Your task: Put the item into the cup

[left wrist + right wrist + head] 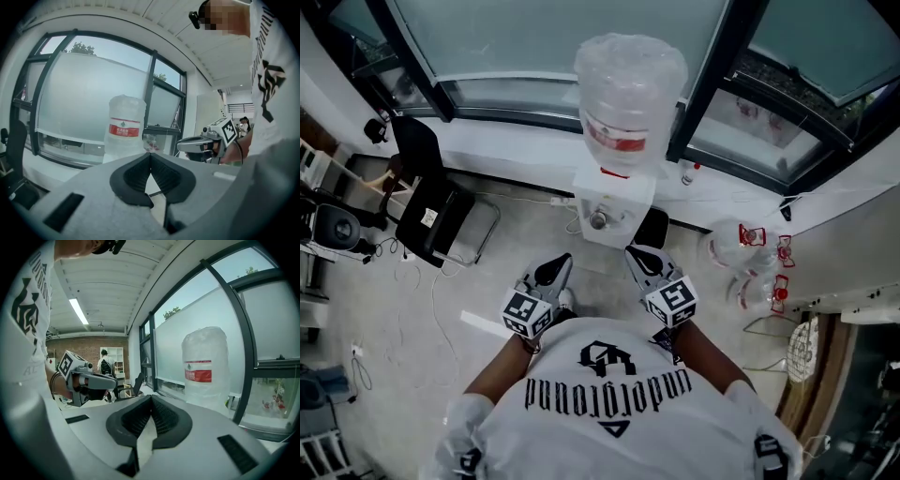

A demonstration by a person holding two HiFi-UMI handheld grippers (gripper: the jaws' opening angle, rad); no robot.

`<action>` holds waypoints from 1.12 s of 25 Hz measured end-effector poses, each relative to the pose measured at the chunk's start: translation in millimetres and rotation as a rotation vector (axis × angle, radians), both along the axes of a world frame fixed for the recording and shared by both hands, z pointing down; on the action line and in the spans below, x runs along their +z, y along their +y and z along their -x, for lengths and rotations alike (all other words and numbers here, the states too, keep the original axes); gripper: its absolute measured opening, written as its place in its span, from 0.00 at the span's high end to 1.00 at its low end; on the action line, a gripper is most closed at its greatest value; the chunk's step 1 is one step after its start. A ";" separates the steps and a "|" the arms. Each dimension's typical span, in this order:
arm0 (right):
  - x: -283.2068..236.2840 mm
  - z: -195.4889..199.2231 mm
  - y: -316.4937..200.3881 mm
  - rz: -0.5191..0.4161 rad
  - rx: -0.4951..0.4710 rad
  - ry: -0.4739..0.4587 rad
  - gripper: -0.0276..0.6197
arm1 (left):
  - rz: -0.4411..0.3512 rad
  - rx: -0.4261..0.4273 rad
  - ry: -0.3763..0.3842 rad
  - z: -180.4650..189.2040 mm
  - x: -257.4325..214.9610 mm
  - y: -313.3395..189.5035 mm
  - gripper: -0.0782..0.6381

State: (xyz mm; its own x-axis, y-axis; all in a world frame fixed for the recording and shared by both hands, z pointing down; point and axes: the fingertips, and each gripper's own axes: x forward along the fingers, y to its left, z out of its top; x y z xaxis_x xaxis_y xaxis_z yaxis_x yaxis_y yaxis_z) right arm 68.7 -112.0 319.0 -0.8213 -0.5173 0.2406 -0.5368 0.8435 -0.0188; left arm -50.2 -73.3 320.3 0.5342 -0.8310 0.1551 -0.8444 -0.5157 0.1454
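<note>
Black chair [431,202] at 10 o'clock on the floor. L gripper [555,270] just left of centre, jaws pressed together, nothing between. Water dispenser [614,202] w/ big bottle [628,94] at 12, near both tips. R gripper [642,259]: jaws pressed together too, empty. Clear jugs [750,267] on floor at 3. Task's things: can't make out in any view.
</note>
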 end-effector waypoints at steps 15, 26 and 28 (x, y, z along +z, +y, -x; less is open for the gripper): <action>4.5 24.7 43.4 0.021 0.015 -0.007 0.94 | -0.009 0.032 -0.008 22.5 -12.5 43.3 0.87; -7.6 74.5 98.4 0.026 0.121 -0.017 0.94 | -0.020 0.151 0.006 77.2 -22.7 92.7 0.87; -9.7 82.0 109.8 0.026 0.138 -0.010 0.94 | -0.027 0.171 0.009 87.5 -25.1 102.8 0.87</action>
State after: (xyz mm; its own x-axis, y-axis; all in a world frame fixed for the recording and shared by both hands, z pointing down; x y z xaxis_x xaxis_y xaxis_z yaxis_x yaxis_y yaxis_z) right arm -13.3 -2.2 309.4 -0.7448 -0.6195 0.2478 -0.6477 0.7606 -0.0452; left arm -137.7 29.6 295.1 0.6693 -0.7317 0.1287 -0.7428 -0.6554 0.1368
